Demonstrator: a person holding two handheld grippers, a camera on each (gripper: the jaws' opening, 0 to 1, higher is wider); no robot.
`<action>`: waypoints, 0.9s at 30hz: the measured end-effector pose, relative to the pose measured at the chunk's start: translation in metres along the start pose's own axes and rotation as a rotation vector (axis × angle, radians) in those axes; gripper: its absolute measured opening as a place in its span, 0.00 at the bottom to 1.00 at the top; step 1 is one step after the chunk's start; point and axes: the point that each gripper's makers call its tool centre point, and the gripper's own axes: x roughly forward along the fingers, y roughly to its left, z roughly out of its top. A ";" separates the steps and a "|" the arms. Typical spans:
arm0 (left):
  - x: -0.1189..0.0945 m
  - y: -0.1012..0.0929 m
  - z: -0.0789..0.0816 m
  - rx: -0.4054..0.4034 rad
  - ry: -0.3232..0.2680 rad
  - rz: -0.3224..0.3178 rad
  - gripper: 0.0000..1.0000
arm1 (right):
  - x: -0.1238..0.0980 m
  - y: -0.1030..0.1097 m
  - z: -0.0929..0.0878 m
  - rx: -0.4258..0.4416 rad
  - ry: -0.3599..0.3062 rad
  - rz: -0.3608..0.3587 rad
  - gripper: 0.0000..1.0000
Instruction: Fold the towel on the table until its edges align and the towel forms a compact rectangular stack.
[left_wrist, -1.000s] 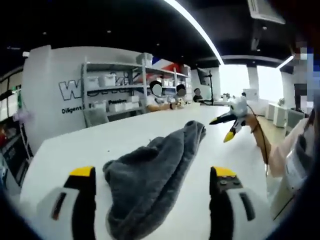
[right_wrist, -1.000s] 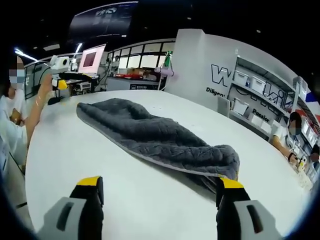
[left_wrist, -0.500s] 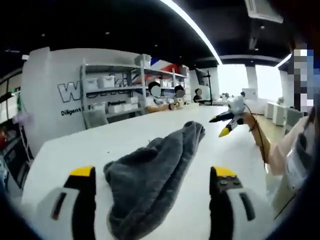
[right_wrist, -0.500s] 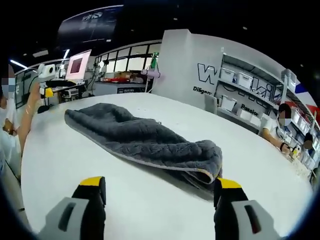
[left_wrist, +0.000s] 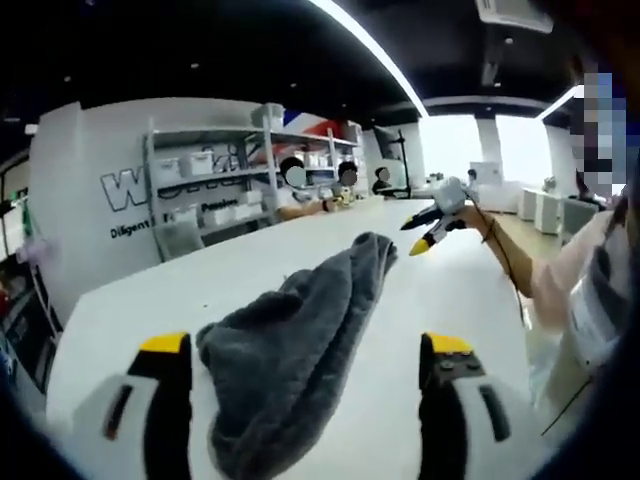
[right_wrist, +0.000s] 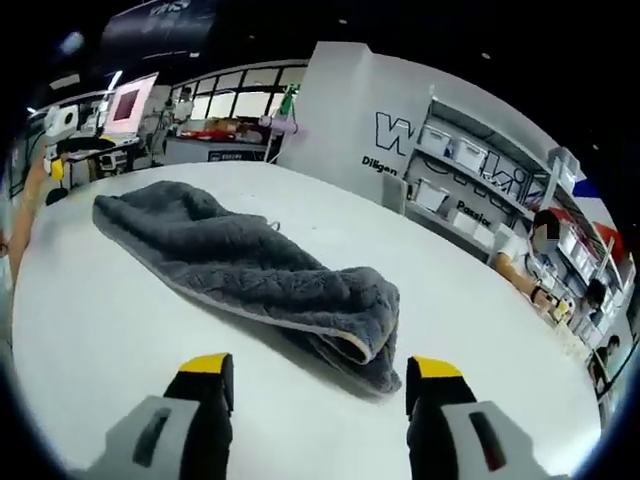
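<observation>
Left gripper view: the left gripper (left_wrist: 305, 400) has its jaws spread apart and empty, one on each side of the near end of the towel (left_wrist: 300, 350), which lies bunched in a long grey ridge on the white tabletop (left_wrist: 160, 290). Compared with a second ago the towel's near end sits a little lower and closer between the jaws, so this gripper has edged in toward it. Farther off, the right gripper (left_wrist: 432, 220) hangs above the tabletop near the towel's far end.

Right gripper view: the right gripper (right_wrist: 320, 410) is also released, holding nothing. The towel (right_wrist: 250, 275) has grown larger here and its rolled end now lies just ahead of the jaws, so this side has closed in too. Nothing is folded yet; both ends look about to be grasped.
</observation>
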 end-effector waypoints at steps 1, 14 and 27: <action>-0.002 0.001 0.001 -0.002 -0.006 0.001 0.99 | 0.002 0.000 -0.003 -0.015 0.023 0.007 0.67; -0.006 -0.001 0.005 -0.006 -0.033 -0.014 0.99 | 0.020 -0.021 -0.012 0.096 0.030 -0.001 0.40; -0.007 -0.005 0.007 0.009 -0.039 -0.026 0.99 | 0.047 -0.034 -0.020 0.171 -0.025 -0.047 0.17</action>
